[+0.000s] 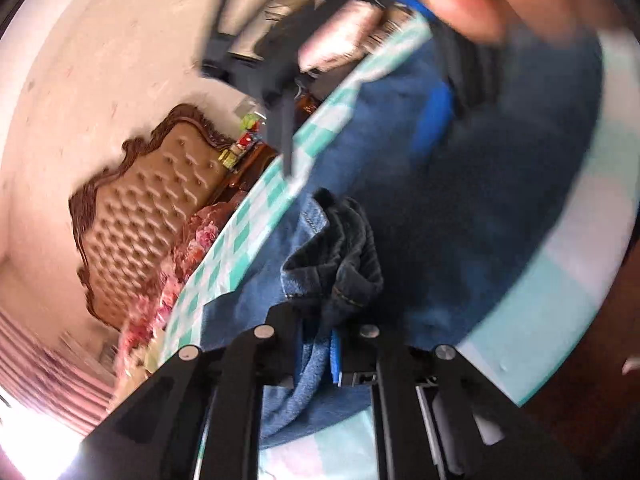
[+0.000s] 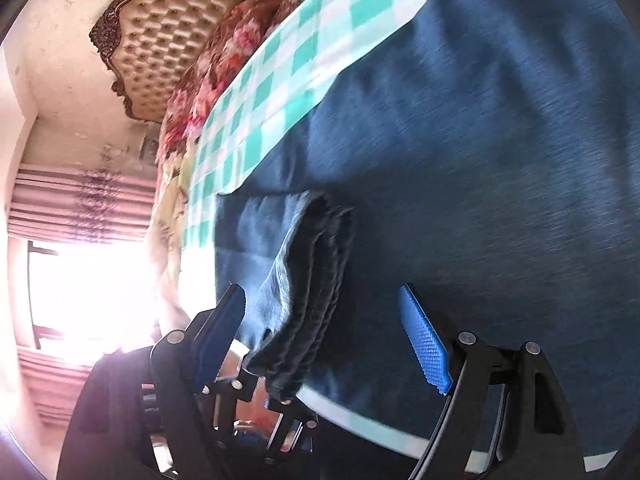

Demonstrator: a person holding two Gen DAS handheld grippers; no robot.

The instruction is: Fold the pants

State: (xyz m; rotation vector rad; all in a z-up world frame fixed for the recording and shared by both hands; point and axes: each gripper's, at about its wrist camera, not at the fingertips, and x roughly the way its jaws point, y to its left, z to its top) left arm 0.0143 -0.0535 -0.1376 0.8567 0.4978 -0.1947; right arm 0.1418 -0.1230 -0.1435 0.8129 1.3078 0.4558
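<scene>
Dark blue jeans (image 1: 460,208) lie on a green and white checked cloth (image 1: 256,216). My left gripper (image 1: 320,344) is shut on a bunched hem of the jeans (image 1: 336,264), pinched between its blue pads. In the right wrist view the jeans (image 2: 480,160) cover most of the cloth (image 2: 280,80). My right gripper (image 2: 324,340) is open, and a folded edge of the jeans (image 2: 308,292) lies between its blue pads (image 2: 424,344) without being pinched. The right gripper also shows blurred at the top of the left wrist view (image 1: 436,116).
A tufted tan headboard (image 1: 156,208) with a dark carved frame stands to the left, beside a floral quilt (image 2: 216,72). Pink striped curtains (image 2: 80,208) and a bright window (image 2: 92,296) are at the far left. The cloth's near edge (image 2: 360,424) is close to the right gripper.
</scene>
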